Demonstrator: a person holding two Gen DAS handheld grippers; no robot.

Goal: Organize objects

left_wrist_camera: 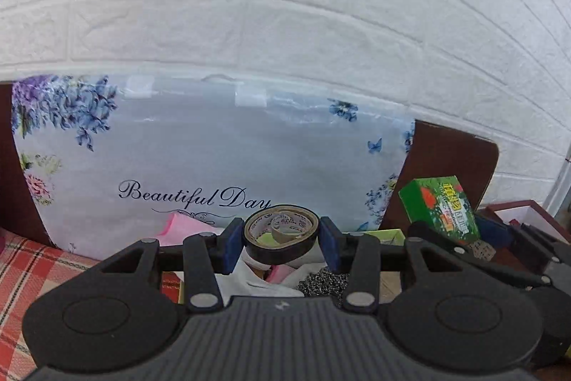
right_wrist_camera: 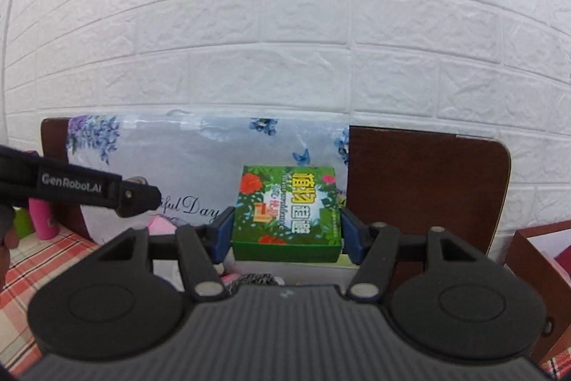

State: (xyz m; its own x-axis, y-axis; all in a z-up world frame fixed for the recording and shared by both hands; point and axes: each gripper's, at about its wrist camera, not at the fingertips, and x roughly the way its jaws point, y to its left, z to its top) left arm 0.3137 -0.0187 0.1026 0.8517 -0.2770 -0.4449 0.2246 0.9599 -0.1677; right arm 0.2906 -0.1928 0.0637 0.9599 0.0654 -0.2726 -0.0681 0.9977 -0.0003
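My left gripper (left_wrist_camera: 282, 243) is shut on a black tape roll (left_wrist_camera: 282, 238), held lifted, its blue pads (left_wrist_camera: 231, 247) pressing both sides. My right gripper (right_wrist_camera: 287, 231) is shut on a green flowered box (right_wrist_camera: 285, 213) and holds it up; the box also shows at the right of the left wrist view (left_wrist_camera: 440, 209). Below both lies a pile of things: pink paper (left_wrist_camera: 182, 227), white cloth (left_wrist_camera: 257, 281) and a grey speckled item (left_wrist_camera: 321, 279). The left gripper's body (right_wrist_camera: 78, 188) crosses the left of the right wrist view.
A floral "Beautiful Day" bag (left_wrist_camera: 200, 159) leans on a dark brown board (right_wrist_camera: 424, 181) against the white brick wall (right_wrist_camera: 285, 24). A red box (right_wrist_camera: 535, 259) stands right. A pink bottle (right_wrist_camera: 41, 216) stands left on the red plaid cloth (left_wrist_camera: 21, 274).
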